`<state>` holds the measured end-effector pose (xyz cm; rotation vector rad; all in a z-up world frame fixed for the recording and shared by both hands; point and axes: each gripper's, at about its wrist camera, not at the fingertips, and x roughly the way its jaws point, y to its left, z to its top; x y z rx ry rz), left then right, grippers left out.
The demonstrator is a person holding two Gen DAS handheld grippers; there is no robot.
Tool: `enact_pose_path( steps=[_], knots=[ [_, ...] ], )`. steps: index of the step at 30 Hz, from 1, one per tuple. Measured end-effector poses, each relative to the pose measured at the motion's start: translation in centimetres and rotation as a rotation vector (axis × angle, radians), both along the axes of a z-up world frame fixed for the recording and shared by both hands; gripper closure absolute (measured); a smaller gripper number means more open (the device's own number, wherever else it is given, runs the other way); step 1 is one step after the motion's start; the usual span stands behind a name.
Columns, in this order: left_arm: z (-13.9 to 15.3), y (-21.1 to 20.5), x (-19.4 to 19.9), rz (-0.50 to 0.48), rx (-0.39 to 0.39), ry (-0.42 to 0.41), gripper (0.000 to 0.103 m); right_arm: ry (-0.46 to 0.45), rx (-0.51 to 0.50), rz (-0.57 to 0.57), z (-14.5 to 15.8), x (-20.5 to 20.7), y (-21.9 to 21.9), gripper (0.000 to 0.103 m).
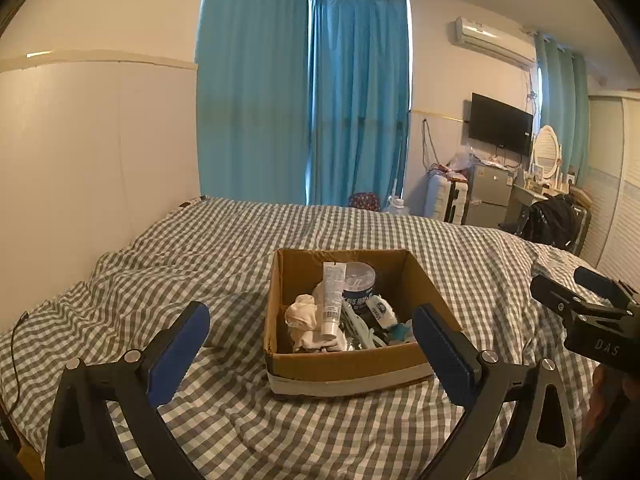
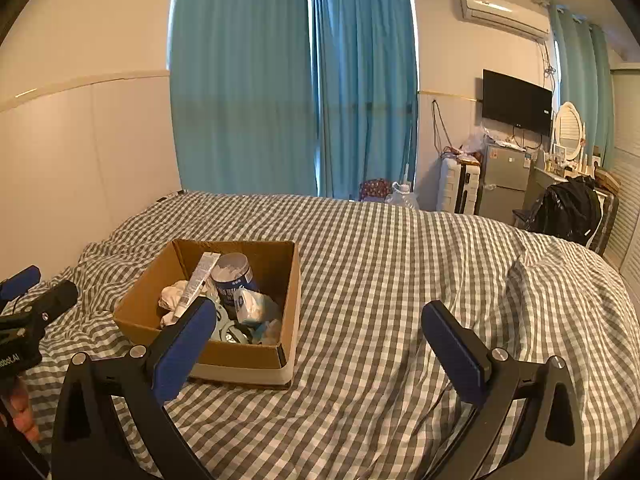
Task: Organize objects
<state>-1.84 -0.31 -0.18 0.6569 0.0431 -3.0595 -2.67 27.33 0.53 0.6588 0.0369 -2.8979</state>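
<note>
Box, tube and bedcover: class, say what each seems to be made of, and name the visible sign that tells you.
Box: corrugated cardboard, matte brown, with a raw cut rim and a pale band, probably tape, around its base.
Tube: likely soft plastic, smooth white, with printed text, a barcode and a round cap.
Bedcover: woven fabric, grey-and-white check, matte, lying in soft wrinkles.
</note>
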Motion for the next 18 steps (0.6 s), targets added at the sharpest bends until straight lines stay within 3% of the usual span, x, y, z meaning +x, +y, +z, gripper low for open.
enact_pose_path(
  steps=[18],
  knots=[
    [-0.44, -0.09, -0.64, 0.008, 0.009, -0.050, 0.000, 0.010, 0.028, -0.012, -0.36, 0.25, -0.12, 0.000]
  ],
)
